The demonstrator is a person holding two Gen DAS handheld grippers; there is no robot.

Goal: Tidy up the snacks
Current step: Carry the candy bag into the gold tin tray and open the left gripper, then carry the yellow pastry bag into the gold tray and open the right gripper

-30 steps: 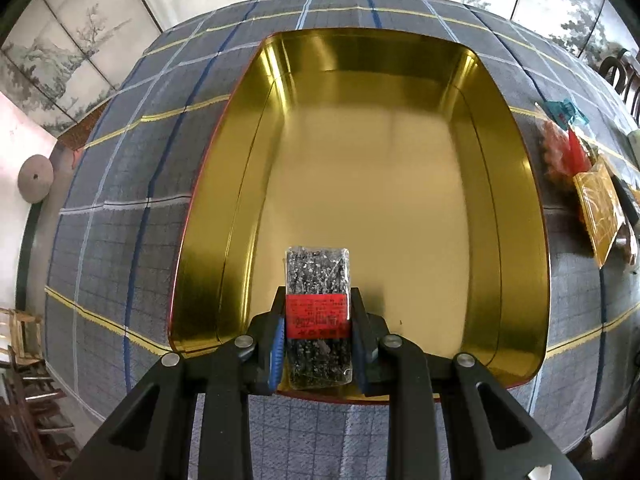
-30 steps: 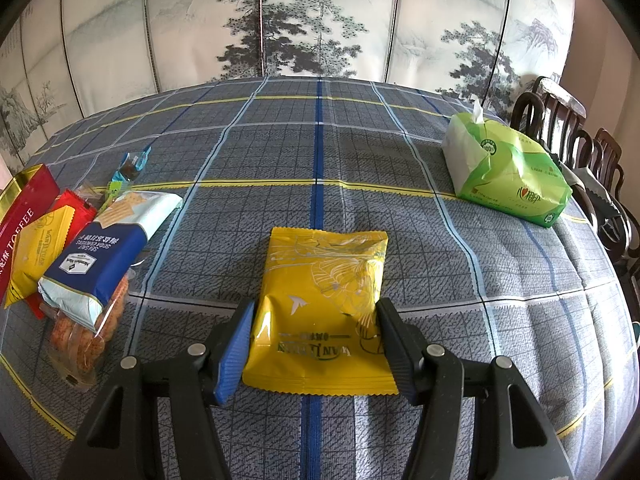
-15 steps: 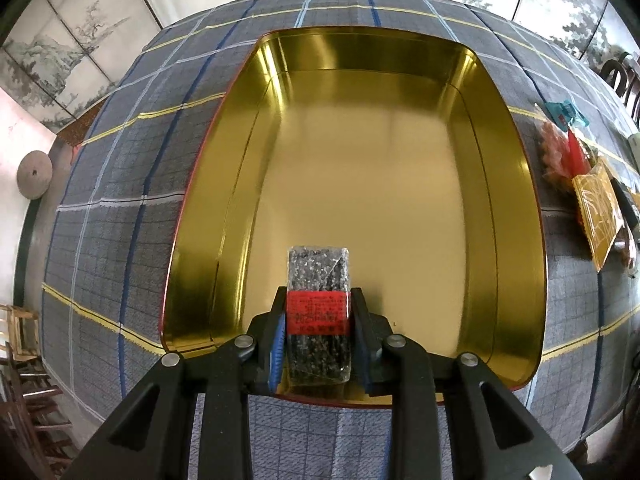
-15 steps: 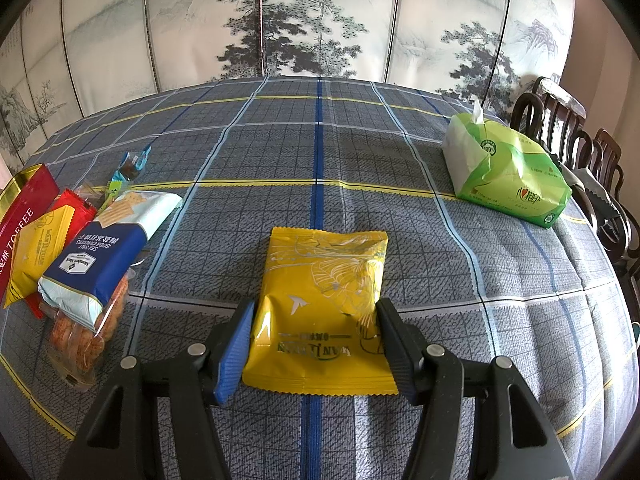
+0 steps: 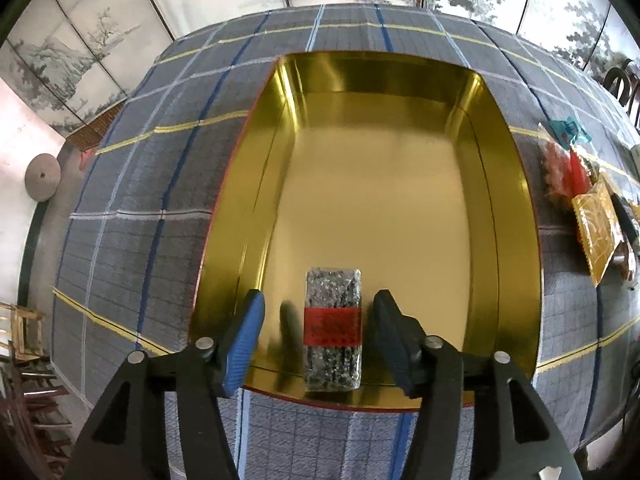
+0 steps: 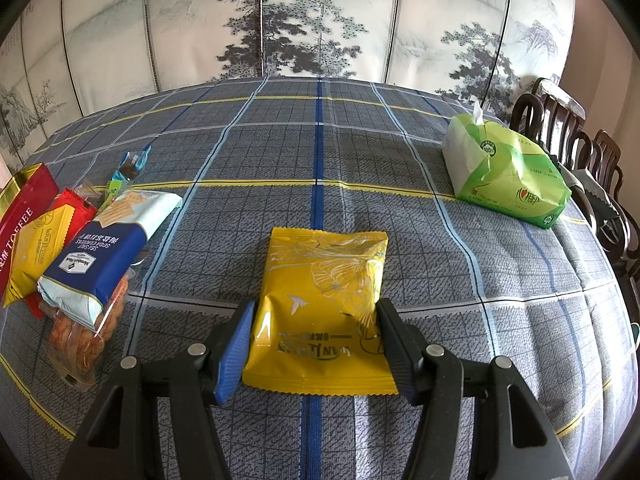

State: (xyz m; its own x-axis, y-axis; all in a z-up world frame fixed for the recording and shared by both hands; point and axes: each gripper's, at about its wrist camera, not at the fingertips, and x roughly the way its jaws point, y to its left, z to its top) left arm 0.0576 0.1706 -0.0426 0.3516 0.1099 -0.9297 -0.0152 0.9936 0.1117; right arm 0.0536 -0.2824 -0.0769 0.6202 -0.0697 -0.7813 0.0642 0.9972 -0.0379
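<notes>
Snacks: my left tool point(image 5: 318, 330) gapes around the dark packet point(image 5: 333, 330) inside the gold tin point(image 5: 516, 184) (apparently released), while my right tool point(image 6: 316, 338) clamps the yellow bag point(image 6: 324, 308).

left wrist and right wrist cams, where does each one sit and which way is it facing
Left wrist: on the left gripper, looking forward and down into the gold tin; its open fingers flank the dark snack pack lying inside.
Right wrist: on the right gripper, looking across the plaid tablecloth toward the painted screen; its fingers bracket the yellow snack bag.
Shared: the tablecloth, the screen, and the snack pile beside the tin.
</notes>
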